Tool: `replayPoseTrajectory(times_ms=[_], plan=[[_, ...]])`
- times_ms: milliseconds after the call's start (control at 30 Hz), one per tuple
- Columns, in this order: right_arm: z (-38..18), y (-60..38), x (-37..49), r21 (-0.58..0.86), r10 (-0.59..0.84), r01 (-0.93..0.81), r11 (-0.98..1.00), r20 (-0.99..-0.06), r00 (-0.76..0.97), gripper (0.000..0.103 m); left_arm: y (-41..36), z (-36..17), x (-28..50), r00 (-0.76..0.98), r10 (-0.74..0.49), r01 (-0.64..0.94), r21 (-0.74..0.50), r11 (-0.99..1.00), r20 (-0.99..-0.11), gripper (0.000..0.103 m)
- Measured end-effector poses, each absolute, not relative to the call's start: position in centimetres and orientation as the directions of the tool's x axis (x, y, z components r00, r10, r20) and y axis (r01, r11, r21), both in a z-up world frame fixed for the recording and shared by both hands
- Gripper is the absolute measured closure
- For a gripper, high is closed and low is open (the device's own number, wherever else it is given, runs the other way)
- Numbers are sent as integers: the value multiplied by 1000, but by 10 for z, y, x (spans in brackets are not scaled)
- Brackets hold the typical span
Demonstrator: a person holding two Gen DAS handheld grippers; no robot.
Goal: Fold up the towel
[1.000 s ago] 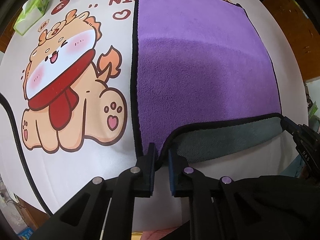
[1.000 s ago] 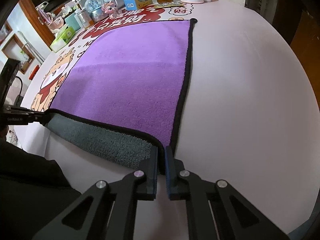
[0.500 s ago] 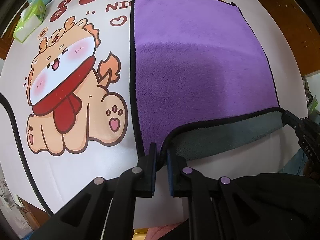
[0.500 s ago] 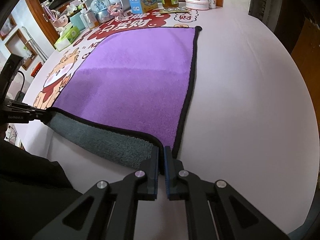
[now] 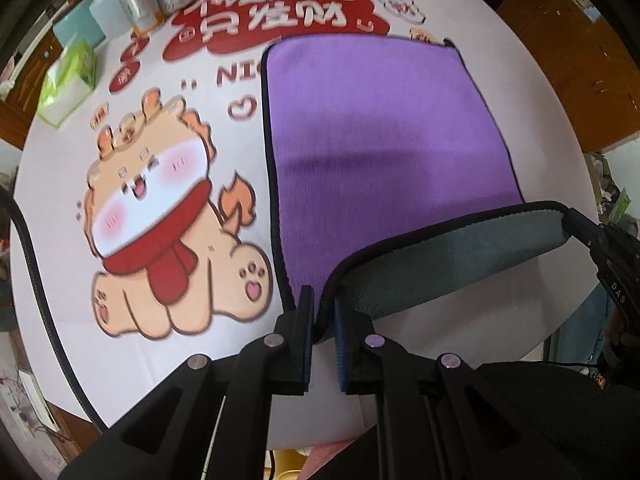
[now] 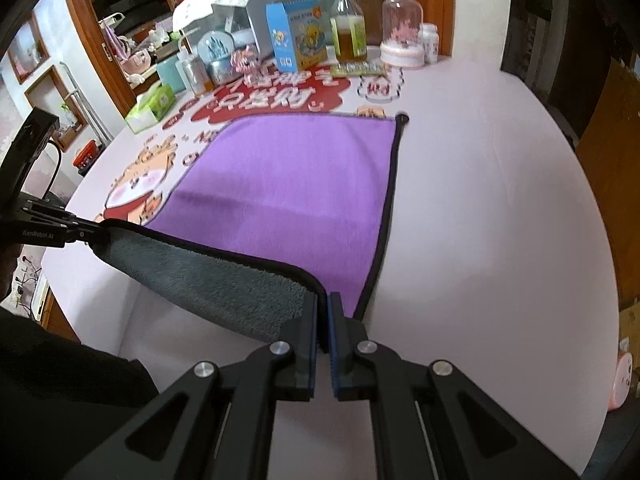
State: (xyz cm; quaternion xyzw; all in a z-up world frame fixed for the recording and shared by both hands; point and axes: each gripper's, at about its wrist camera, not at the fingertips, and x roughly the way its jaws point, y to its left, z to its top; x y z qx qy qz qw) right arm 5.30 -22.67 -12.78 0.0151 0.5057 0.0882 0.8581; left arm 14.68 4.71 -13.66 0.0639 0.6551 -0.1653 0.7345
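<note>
A purple towel (image 5: 384,132) with a black hem and a grey underside lies on the white printed tablecloth; it also shows in the right wrist view (image 6: 296,184). My left gripper (image 5: 323,312) is shut on the towel's near left corner. My right gripper (image 6: 323,312) is shut on the near right corner. Both hold the near edge up off the table, so the grey underside (image 5: 448,264) faces me in a raised strip. The far half lies flat. The right gripper (image 5: 592,236) shows at the right of the left wrist view.
A green tissue box (image 6: 152,106), jars, a blue carton (image 6: 296,36), a bottle (image 6: 350,26) and a glass dome (image 6: 402,34) line the table's far edge. A cartoon dog print (image 5: 160,220) lies left of the towel. A black cable (image 5: 36,272) runs along the left.
Both grippers have lifted the towel's near edge higher and carried it forward. More of the grey underside shows and more of the table's far end is in view.
</note>
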Motion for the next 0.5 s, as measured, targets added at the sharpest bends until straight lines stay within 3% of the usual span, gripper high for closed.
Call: replayPoseTrajectory(times_ms=[500], plan=[[-65, -231, 106, 47, 143, -166, 985, -761, 633, 98, 41, -68, 199, 270, -155, 365, -48, 930, -950, 96]])
